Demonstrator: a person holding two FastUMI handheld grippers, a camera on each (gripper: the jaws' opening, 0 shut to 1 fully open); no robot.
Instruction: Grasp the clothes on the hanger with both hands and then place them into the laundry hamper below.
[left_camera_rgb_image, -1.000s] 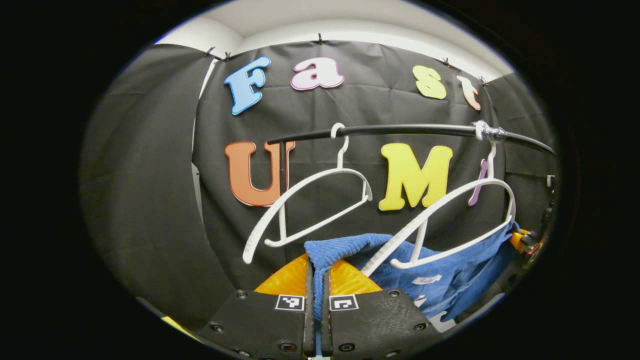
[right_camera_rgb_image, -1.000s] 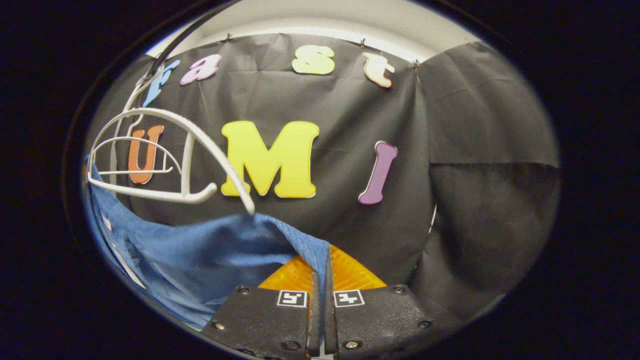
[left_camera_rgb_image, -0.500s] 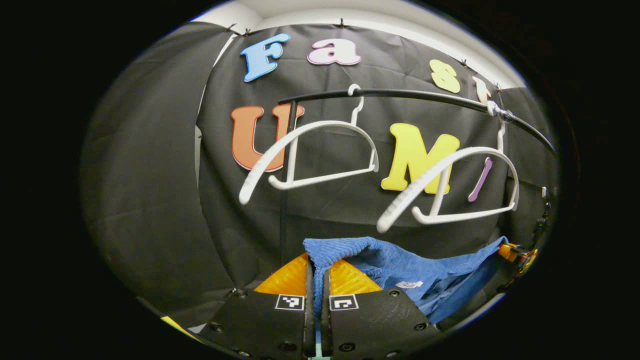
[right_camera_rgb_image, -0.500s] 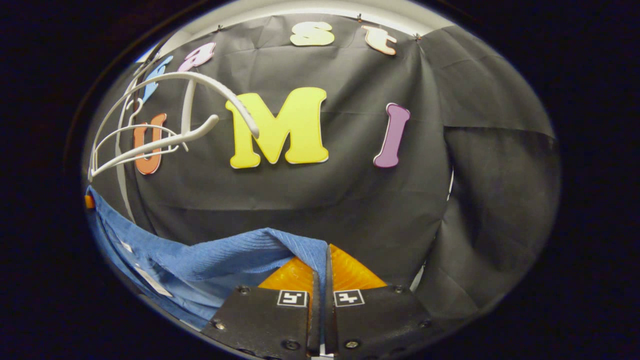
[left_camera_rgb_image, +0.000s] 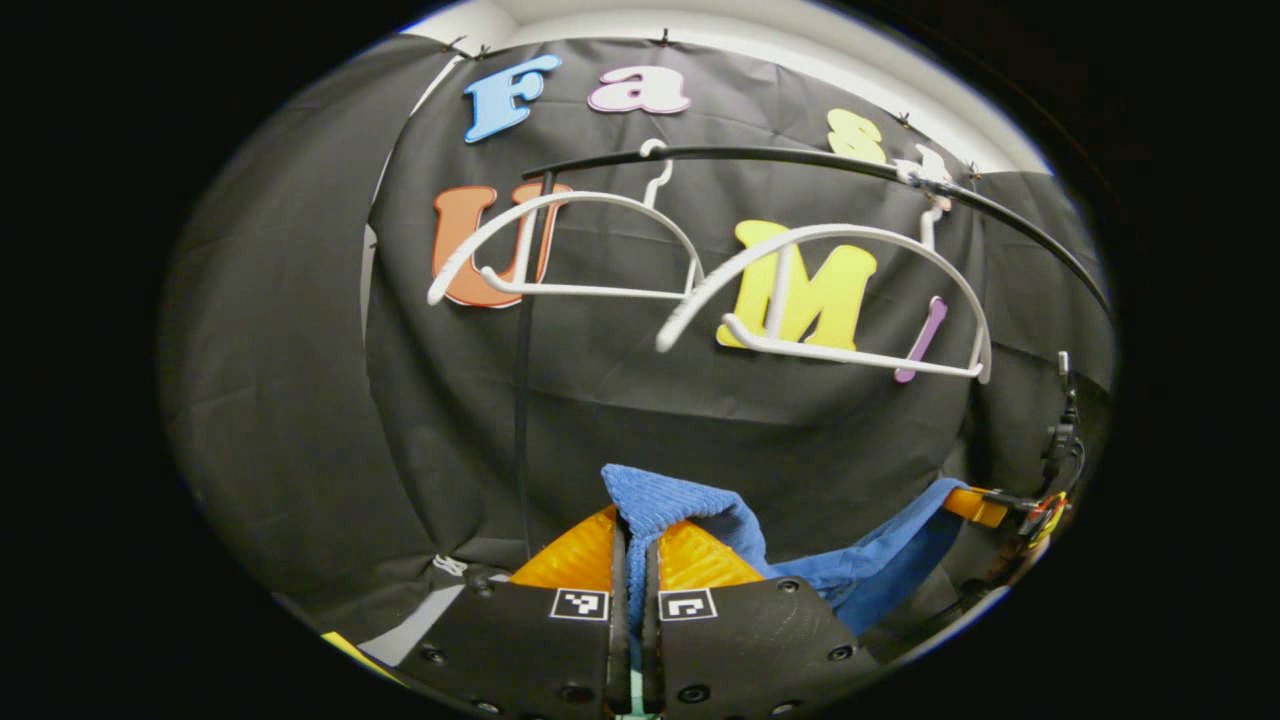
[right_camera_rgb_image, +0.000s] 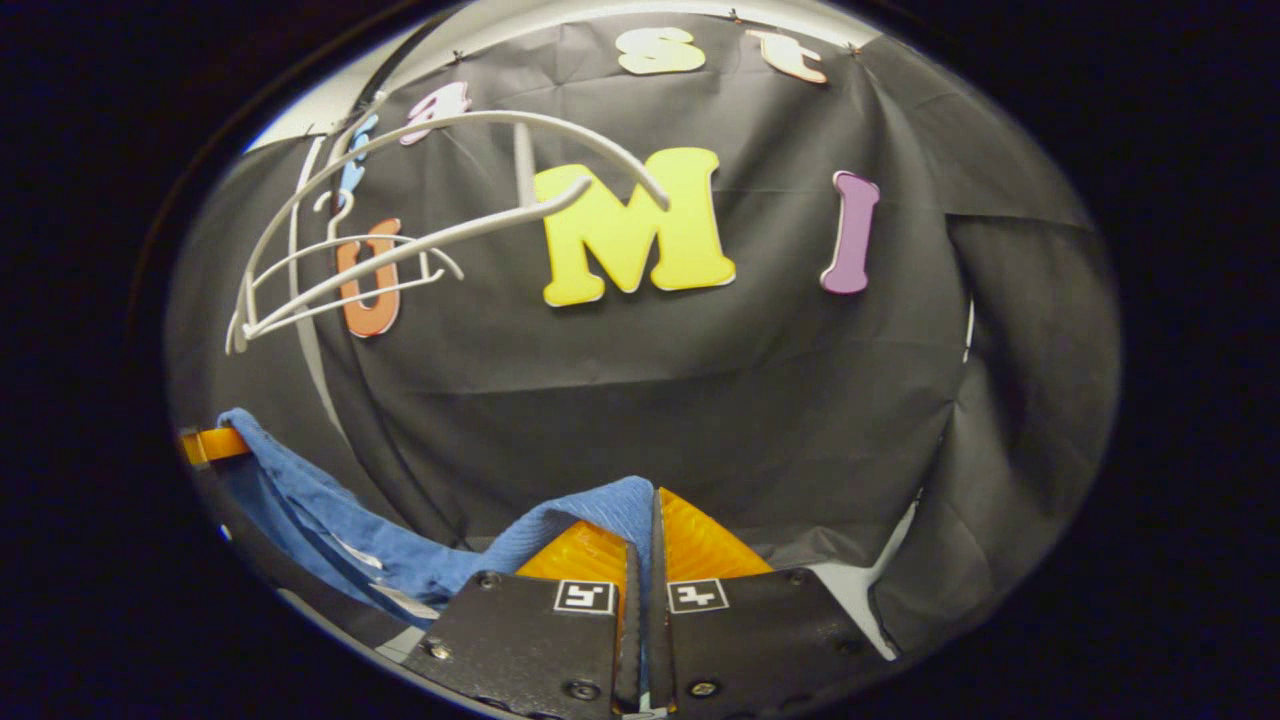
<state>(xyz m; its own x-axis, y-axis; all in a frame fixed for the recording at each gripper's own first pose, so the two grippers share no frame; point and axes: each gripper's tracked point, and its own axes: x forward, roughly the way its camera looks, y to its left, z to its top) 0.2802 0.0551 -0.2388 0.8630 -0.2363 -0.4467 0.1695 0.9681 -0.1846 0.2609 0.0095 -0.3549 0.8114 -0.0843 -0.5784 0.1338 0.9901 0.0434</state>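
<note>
At the bottom centre of the left gripper view, the left hand-held gripper (left_camera_rgb_image: 632, 560) is closed on a fold of the blue garment (left_camera_rgb_image: 690, 505). The cloth sags toward the lower right. In the right gripper view, the right hand-held gripper (right_camera_rgb_image: 640, 550) pinches the garment (right_camera_rgb_image: 330, 525) at bottom centre. Two white hangers (left_camera_rgb_image: 830, 290) hang bare on the rail (left_camera_rgb_image: 780, 158) in the upper part, well above the cloth.

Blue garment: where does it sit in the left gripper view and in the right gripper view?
Left gripper view: blue garment at bottom centre, trailing right, pinched by the left gripper.
Right gripper view: bottom left to centre, pinched by the right gripper.
Shared landmark: nearer white hanger.
</note>
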